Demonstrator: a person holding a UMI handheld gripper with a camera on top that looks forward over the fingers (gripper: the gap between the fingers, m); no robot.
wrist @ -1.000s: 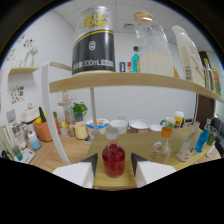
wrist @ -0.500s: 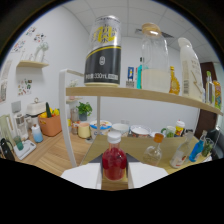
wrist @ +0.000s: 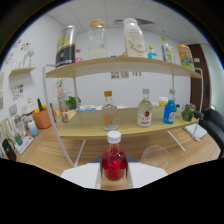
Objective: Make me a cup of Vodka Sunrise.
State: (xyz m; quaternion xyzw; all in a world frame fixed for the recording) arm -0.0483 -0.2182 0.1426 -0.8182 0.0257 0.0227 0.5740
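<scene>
My gripper (wrist: 114,174) is shut on a small bottle of red liquid (wrist: 114,161) with a white cap, which stands upright between the two white fingers (wrist: 82,175). Just to its right, past the right finger, is an empty clear glass (wrist: 156,156). Beyond them, on the lower board of a wooden shelf (wrist: 90,131), stand a clear bottle with an orange cap (wrist: 109,111), a clear bottle with a red label (wrist: 145,111) and a blue bottle (wrist: 170,110).
The upper shelf board (wrist: 125,66) carries a black can (wrist: 66,46), a tall jar (wrist: 97,39), a white bottle (wrist: 134,37) and a carton (wrist: 185,55). An orange plant pot (wrist: 42,118) stands on the wooden counter at the left. White metal shelf legs (wrist: 62,145) slant down ahead.
The view has swung right and backed off from the shelf, so the lower row of bottles now faces me. The red bottle has stayed in the fingers, and the glass now sits close beside it.
</scene>
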